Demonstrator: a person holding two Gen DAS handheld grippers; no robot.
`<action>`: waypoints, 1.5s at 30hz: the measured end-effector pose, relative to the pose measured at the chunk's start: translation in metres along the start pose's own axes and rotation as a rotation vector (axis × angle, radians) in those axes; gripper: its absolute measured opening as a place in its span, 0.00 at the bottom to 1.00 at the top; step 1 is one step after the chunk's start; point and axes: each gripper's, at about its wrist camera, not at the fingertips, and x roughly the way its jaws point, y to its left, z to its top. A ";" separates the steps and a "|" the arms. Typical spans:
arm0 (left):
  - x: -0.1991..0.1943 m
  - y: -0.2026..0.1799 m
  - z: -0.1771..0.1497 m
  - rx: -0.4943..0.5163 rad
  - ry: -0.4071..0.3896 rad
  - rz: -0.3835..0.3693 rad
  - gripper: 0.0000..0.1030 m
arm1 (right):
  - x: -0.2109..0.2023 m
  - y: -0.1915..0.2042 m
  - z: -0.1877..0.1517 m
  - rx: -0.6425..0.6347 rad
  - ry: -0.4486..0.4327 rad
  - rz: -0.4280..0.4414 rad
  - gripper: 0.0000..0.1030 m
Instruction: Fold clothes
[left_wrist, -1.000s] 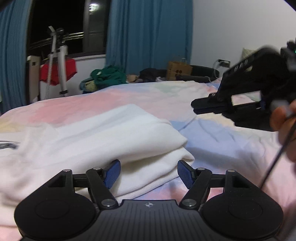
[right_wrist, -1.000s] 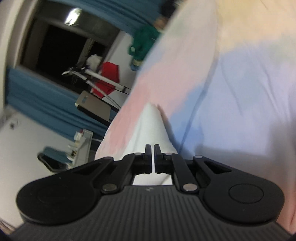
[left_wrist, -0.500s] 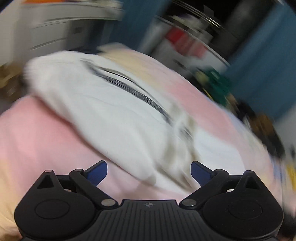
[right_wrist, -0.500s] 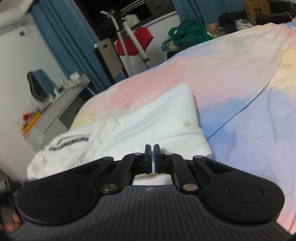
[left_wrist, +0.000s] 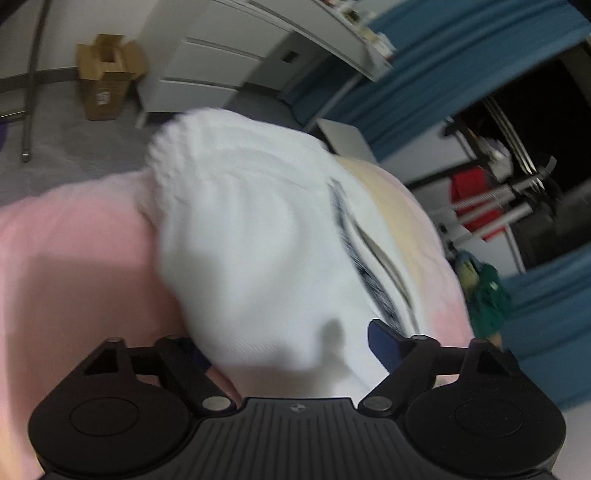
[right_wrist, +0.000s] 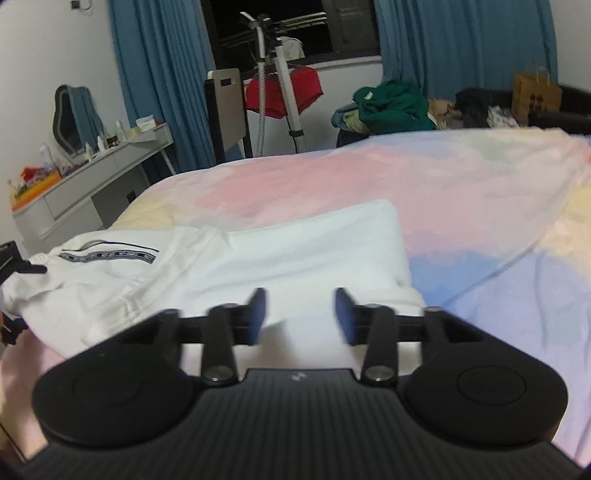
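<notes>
White trousers (right_wrist: 258, 254) with a dark patterned side stripe (right_wrist: 107, 254) lie partly folded on the pastel bedspread (right_wrist: 406, 184). In the left wrist view the waistband end of the white trousers (left_wrist: 251, 240) fills the middle, blurred. My left gripper (left_wrist: 288, 347) is open, with cloth bulging between its blue pads; the left pad is partly hidden under the fabric. My right gripper (right_wrist: 299, 314) is open just above the near edge of the folded part, nothing held between its fingers.
A grey desk (right_wrist: 92, 177) with several bottles stands left of the bed. A clothes rack with a red garment (right_wrist: 284, 92) and a pile of green clothes (right_wrist: 391, 103) sit beyond the bed. A cardboard box (left_wrist: 105, 75) stands on the floor.
My right gripper went from shut to open and levelled out over the folded part. My left gripper swung from the folded end to the waistband end and stayed open.
</notes>
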 end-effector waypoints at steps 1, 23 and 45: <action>0.004 0.005 0.004 -0.020 -0.004 0.002 0.72 | 0.002 0.004 0.000 -0.019 -0.007 0.006 0.56; -0.020 -0.082 -0.023 0.383 -0.236 0.016 0.17 | 0.033 0.000 -0.022 -0.045 0.073 -0.049 0.57; -0.049 -0.359 -0.344 1.089 -0.541 -0.252 0.14 | -0.037 -0.114 -0.012 0.506 -0.102 -0.190 0.60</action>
